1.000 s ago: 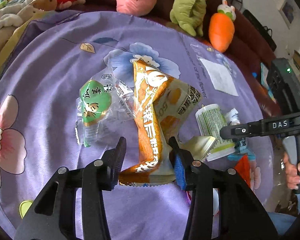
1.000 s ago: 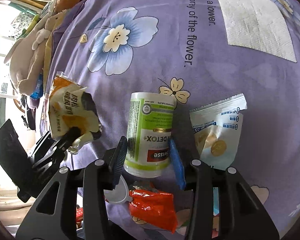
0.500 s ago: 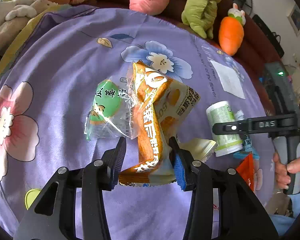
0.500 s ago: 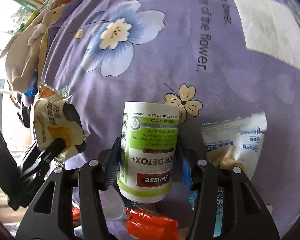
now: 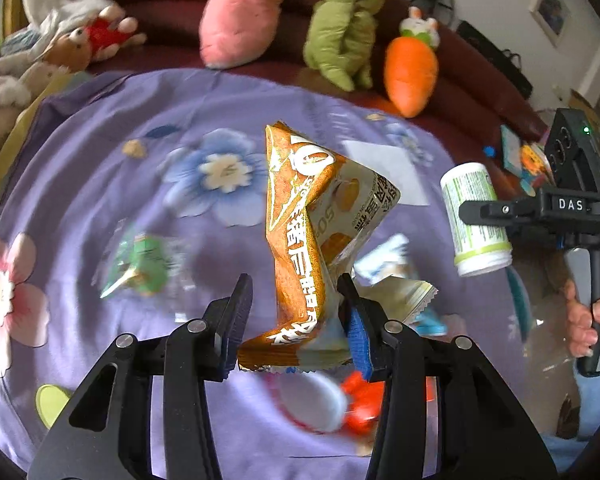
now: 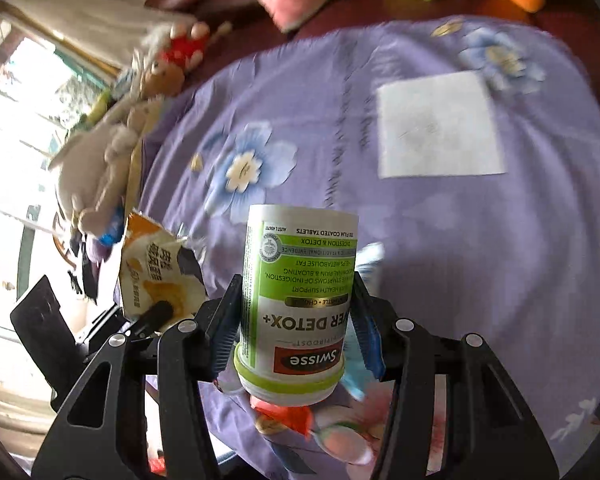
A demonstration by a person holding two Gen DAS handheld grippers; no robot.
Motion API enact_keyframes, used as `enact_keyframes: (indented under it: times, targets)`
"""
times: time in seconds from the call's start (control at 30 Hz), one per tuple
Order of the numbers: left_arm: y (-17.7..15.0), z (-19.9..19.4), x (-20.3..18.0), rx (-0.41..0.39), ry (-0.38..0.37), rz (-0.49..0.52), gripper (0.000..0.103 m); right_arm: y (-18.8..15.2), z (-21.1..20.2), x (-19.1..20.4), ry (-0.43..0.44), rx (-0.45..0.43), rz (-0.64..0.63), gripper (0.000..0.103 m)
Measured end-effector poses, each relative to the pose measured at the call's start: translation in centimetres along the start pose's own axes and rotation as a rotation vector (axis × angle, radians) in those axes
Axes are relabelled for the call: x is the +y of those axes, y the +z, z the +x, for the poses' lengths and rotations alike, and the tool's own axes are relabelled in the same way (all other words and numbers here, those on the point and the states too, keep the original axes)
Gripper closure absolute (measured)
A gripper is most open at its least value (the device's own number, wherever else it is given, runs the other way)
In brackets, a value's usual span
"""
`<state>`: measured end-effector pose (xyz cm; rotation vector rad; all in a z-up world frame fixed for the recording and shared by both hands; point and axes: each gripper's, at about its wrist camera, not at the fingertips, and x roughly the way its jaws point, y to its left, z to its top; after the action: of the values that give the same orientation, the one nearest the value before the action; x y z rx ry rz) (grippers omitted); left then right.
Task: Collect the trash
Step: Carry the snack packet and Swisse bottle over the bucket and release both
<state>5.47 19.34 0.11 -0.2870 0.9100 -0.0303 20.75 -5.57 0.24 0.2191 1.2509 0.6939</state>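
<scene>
Orange snack wrapper (image 5: 300,240) stands pinched in the left gripper (image 5: 296,312), lifted above the purple floral cloth (image 5: 100,200). At 3 o'clock, the right gripper (image 6: 296,316) clamps a green-and-white tablet bottle (image 6: 296,300) upside down.

Left gripper (image 5: 296,300) clamped on orange snack wrapper (image 5: 304,240), wrapper upright, clear of purple floral cloth (image 5: 100,200). Right gripper (image 5: 480,210) at far right holds white-and-green supplement bottle (image 5: 474,216), also off the cloth. Green-print clear wrapper (image 5: 144,264) lies on cloth, left. Carrot plush (image 5: 410,68) on sofa behind.
</scene>
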Motion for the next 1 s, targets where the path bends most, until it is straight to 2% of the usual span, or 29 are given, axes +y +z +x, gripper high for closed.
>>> enact_keyframes:
  times: [0.13,0.3,0.47,0.67,0.87,1.0]
  targets:
    - [0.9,0.5,-4.3,0.002,-0.034,0.061,0.058,-1.0,-3.7,-3.0,-0.008,-0.058,0.030,0.054]
    - [1.5,2.2,-11.1,0.025,-0.088,0.153,0.058,-3.4,-8.6,-8.9,-0.024,-0.131,0.109,0.054]
    - [1.5,5.2,-19.4,0.078,-0.166,0.259,0.058,-6.0,-13.5,-15.0,-0.047,-0.227,0.203,0.054]
    - [0.3,9.6,-30.3,0.158,-0.258,0.411,0.058,-11.0,-19.9,-24.9,-0.133,-0.337,0.361,0.054]
    - [-2.4,15.4,-39.3,0.264,-0.319,0.523,0.058,-14.8,-22.1,-32.8,-0.184,-0.348,0.505,0.054]
    - [-3.8,18.5,-42.6,0.321,-0.327,0.567,0.058,-16.1,-22.2,-36.4,-0.210,-0.340,0.566,0.054]
